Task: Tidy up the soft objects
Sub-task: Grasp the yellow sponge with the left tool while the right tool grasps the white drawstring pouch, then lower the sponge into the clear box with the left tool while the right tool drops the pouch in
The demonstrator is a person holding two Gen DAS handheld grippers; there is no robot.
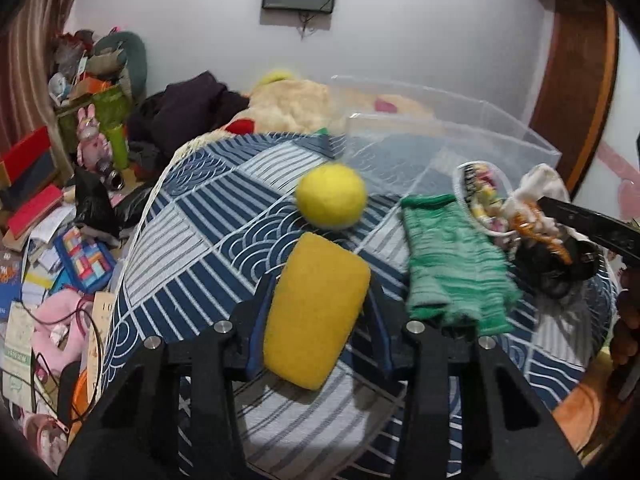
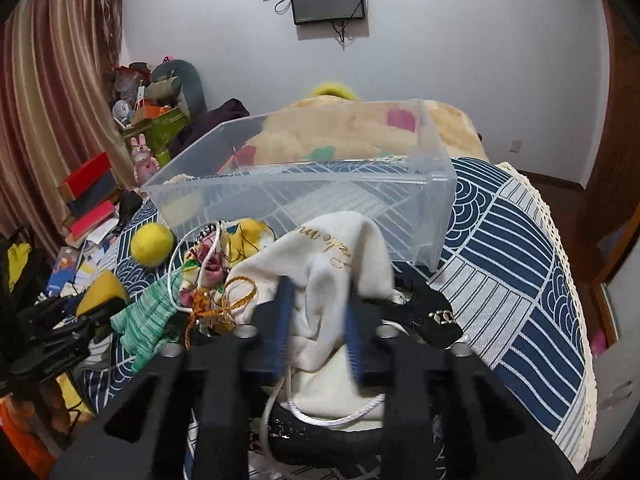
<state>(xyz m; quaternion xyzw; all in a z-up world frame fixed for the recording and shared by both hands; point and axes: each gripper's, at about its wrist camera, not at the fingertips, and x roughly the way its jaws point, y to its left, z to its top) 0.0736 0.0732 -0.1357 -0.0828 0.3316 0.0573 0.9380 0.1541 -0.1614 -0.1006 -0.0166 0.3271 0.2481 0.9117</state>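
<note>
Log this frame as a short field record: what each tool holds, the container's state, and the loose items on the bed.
left tool: shut on yellow sponge
right tool: shut on white drawstring pouch
clear plastic bin: on the patterned bedspread, nothing visible inside
loose items: yellow ball, green knit cloth, black item beside the pouch
task progress: no soft item in the bin yet

Clear bin (image 2: 304,196) open-topped; yellow ball (image 2: 152,245) and green cloth (image 2: 146,320) crowding its front.
</note>
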